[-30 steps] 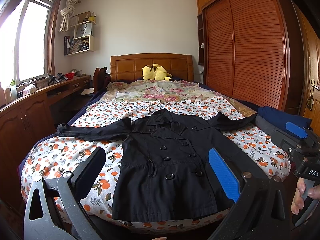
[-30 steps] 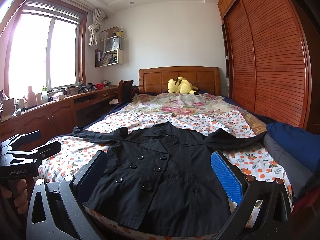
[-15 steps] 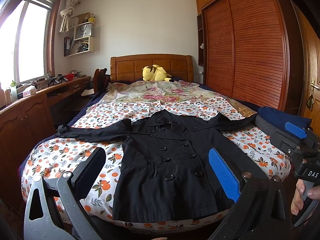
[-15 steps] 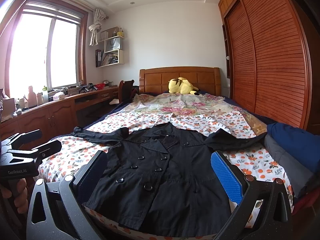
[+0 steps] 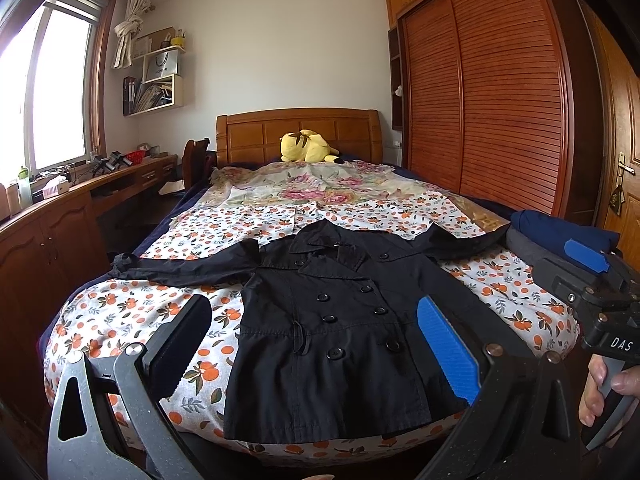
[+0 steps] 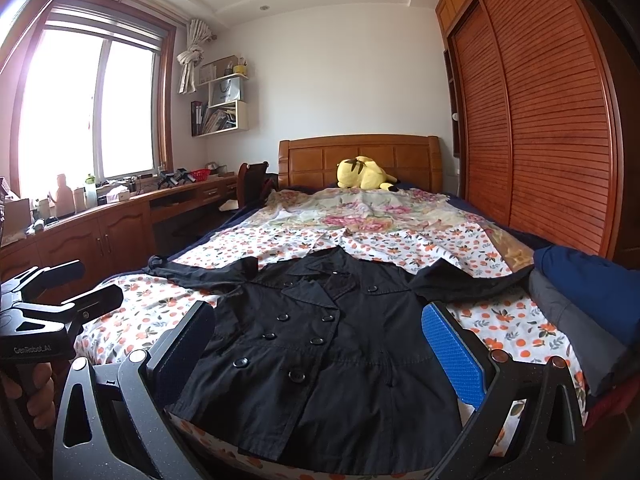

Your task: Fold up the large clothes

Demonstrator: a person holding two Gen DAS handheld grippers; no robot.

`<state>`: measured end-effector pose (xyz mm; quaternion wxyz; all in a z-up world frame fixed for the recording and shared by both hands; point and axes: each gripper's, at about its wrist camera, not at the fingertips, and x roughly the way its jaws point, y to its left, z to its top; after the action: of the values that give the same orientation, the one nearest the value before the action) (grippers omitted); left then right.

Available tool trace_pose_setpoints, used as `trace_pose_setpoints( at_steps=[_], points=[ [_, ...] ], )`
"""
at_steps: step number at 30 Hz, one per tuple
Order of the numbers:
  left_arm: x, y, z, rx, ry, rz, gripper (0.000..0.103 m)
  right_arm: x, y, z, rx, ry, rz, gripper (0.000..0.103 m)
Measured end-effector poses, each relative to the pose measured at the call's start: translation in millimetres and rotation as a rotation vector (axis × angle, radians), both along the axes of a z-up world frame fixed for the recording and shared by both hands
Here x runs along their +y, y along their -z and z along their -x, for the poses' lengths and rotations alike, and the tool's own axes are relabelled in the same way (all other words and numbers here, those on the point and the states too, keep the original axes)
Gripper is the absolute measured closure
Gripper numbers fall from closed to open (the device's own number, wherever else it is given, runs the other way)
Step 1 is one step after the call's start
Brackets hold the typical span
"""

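A black double-breasted coat (image 5: pixel 340 328) (image 6: pixel 320 344) lies flat and face up on the bed, hem toward me, both sleeves spread sideways. My left gripper (image 5: pixel 316 344) hovers open above the foot of the bed with the coat's lower half showing between its fingers, nothing held. My right gripper (image 6: pixel 320 348) hangs open over the coat's hem in the same way, empty. In the left wrist view the right gripper (image 5: pixel 600 280) shows at the right edge, a hand on its handle. In the right wrist view the left gripper (image 6: pixel 52 300) shows at the left edge.
The bed (image 5: pixel 120 312) has an orange-flower sheet and a floral blanket (image 5: pixel 312 184) farther up. A yellow plush toy (image 5: pixel 306 146) sits at the headboard. Folded blue and grey clothes (image 6: pixel 592 300) lie on the bed's right edge. A wooden desk (image 6: pixel 100 224) lines the left; a wardrobe (image 5: pixel 500 100) stands right.
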<state>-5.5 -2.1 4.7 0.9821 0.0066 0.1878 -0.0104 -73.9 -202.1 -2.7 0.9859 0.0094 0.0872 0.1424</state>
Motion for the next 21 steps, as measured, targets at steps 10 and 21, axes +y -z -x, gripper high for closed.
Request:
trace_pose_setpoints(
  at_steps=[10, 21],
  points=[
    [-0.7, -1.9, 1.3, -0.002, 0.002, -0.001, 0.000, 0.2, -1.0, -0.3, 0.000, -0.002, 0.000, 0.000],
    [0.5, 0.3, -2.8, 0.007, -0.004, 0.007, 0.000, 1.0, 1.3, -2.4, 0.004, -0.006, 0.001, 0.000]
  ],
)
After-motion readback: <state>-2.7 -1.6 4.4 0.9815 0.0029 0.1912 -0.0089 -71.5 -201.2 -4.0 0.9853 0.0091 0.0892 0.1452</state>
